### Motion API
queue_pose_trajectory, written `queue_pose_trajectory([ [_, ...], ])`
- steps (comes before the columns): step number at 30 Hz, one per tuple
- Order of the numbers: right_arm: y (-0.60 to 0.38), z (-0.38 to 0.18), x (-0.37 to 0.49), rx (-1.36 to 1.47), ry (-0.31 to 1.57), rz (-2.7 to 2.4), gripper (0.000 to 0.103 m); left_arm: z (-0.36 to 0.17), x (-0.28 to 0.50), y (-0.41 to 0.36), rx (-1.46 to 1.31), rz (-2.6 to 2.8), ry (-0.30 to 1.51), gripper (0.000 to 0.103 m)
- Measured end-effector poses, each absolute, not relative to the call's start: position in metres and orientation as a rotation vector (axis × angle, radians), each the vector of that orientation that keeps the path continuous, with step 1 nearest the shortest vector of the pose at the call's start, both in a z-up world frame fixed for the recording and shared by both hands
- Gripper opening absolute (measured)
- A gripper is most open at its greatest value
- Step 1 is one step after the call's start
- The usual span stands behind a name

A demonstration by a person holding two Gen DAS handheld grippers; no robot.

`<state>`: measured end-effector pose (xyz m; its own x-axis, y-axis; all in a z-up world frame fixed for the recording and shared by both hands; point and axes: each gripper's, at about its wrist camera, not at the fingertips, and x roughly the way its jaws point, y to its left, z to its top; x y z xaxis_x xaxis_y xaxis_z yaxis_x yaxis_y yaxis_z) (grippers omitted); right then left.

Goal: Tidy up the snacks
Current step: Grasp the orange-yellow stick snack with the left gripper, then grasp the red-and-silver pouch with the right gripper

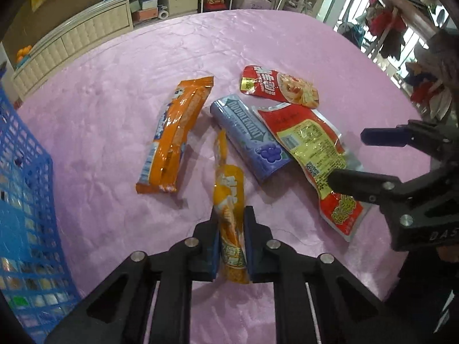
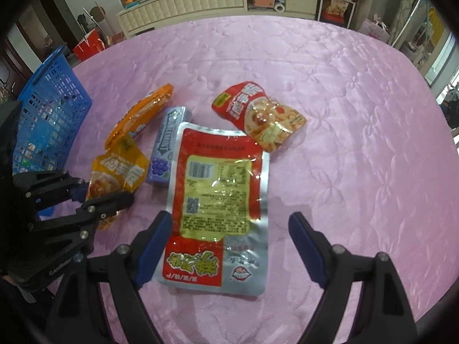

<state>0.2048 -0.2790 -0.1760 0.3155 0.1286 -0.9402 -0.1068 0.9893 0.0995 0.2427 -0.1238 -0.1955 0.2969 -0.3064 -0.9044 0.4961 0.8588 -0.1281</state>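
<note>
Now, on a table under a pink quilted cloth (image 2: 330,91), several snack packets lie in a loose cluster. The left gripper (image 1: 231,223) is pinched tight on a yellow-orange snack pouch (image 1: 229,197), its blue-padded fingers (image 1: 249,246) pressing both sides of the packet, which stands on edge between them — its top corner points toward twelve o'clock. From the right wrist view the same pouch (image 2: 120,169) sits crumpled at nine o'clock, with the left gripper's black fingers closed over its lower part.

The right gripper (image 2: 229,243) is spread wide, one finger on each side of a large red and silver packet (image 2: 218,197) lying flat with its yellow label panel facing up; the pads stand apart from its edges, the left one close, the right one well clear.

Just beside that packet, at ten o'clock, lies a purple Doublemint gum pack (image 2: 166,143), the red packet overlapping its edge. Further toward ten o'clock is a long orange wrapper (image 1: 175,134). At one o'clock from the big packet sits a smaller red pouch (image 2: 258,114) showing a food picture.

A blue plastic basket (image 1: 25,189) with a lattice wall stands at the table's left edge — at nine o'clock in the left wrist view, with some packets visible through its holes.
</note>
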Motion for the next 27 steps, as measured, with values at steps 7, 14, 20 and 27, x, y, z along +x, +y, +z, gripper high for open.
queue_pose_trajectory([
  [7, -0.274, -0.189, 0.220, 0.082, 1.304, 0.173, 0.086, -0.193, 0.240, -0.113, 0.149, -0.544, 1.138, 0.011],
  [14, -0.258, -0.193, 0.227, -0.002, 1.299, 0.143, 0.087, -0.191, 0.230, -0.099, 0.153, -0.550, 1.111, 0.011],
  [20, -0.248, -0.194, 0.217, -0.029, 1.252, 0.138, 0.079, -0.192, 0.229, -0.089, 0.110, -0.551, 1.103, 0.011],
  [27, -0.246, -0.193, 0.212, -0.065, 1.237, 0.121, 0.061, -0.193, 0.225, -0.088, 0.113, -0.547, 1.089, 0.011],
])
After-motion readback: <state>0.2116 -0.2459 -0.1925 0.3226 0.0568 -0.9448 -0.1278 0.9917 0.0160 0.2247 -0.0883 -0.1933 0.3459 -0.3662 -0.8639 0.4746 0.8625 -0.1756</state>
